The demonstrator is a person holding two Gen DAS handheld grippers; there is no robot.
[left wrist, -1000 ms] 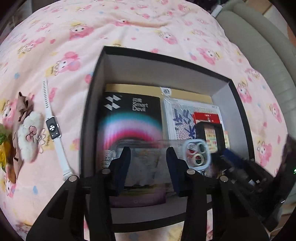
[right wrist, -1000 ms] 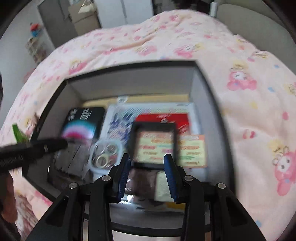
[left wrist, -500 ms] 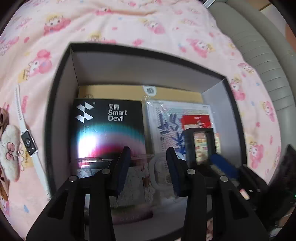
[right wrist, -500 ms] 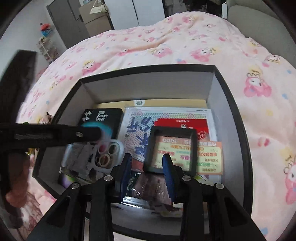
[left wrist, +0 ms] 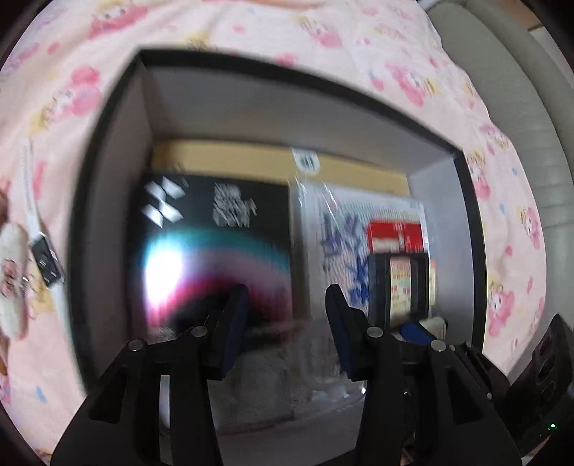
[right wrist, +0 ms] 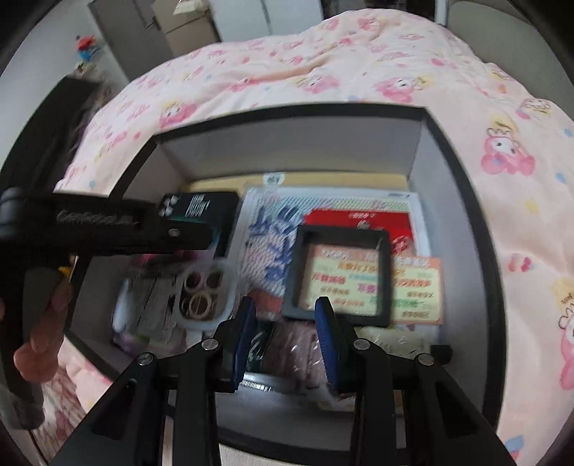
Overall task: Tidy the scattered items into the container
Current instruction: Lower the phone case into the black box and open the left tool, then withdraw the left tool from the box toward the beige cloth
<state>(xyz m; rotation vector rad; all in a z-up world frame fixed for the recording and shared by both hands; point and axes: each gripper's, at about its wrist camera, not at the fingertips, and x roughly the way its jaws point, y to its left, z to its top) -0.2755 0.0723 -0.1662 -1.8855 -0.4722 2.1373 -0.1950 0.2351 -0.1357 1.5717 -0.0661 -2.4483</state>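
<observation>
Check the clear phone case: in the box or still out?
In. From the right wrist, the clear phone case lies inside the box, below its rim, beside the black framed card.

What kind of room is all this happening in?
Most likely a bedroom. A black open-topped storage box sits on a soft pink cartoon-print quilt, apparently on a bed, with grey cabinet doors and a padded grey headboard nearby.
</observation>
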